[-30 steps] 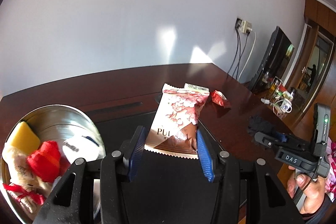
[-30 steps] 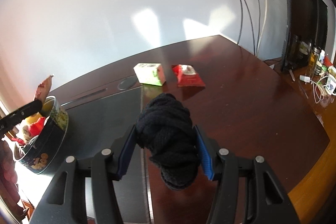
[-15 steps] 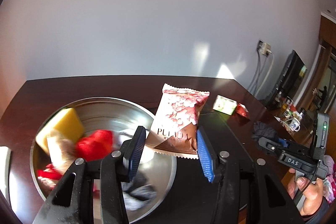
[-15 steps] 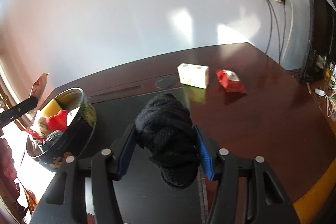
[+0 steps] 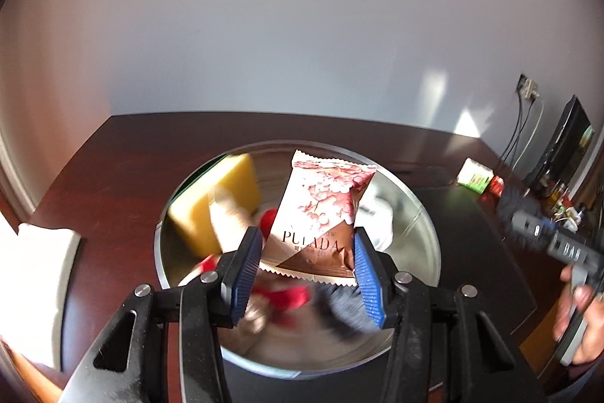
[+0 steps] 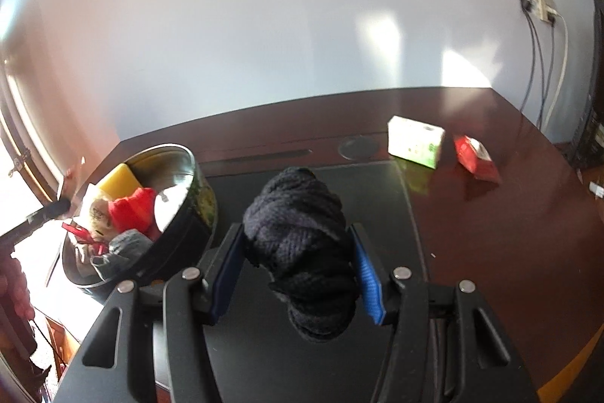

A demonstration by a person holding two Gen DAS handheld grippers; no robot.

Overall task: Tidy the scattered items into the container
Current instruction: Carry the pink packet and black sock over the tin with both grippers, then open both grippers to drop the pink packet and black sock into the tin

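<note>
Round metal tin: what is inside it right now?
The round metal tin holds a yellow sponge block, a red fabric item, a grey cloth and a pale wrapped snack; anything beneath them is covered.

Your way into the tin (image 6: 196, 176) is crowded: its left half is piled full, and only its right side shows bare metal.

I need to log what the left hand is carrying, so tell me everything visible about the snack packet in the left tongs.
The snack packet is a sealed pillow pouch of glossy film with zigzag-cut ends, pale pink with a reddish blossom pattern above and a brown lower part printed with letters reading roughly PULADA. It stands upright, puffed, pinched at its lower sides between the blue ribbed pads of the left tongs. It hangs above the open round metal tin, touching nothing but the pads.
</note>
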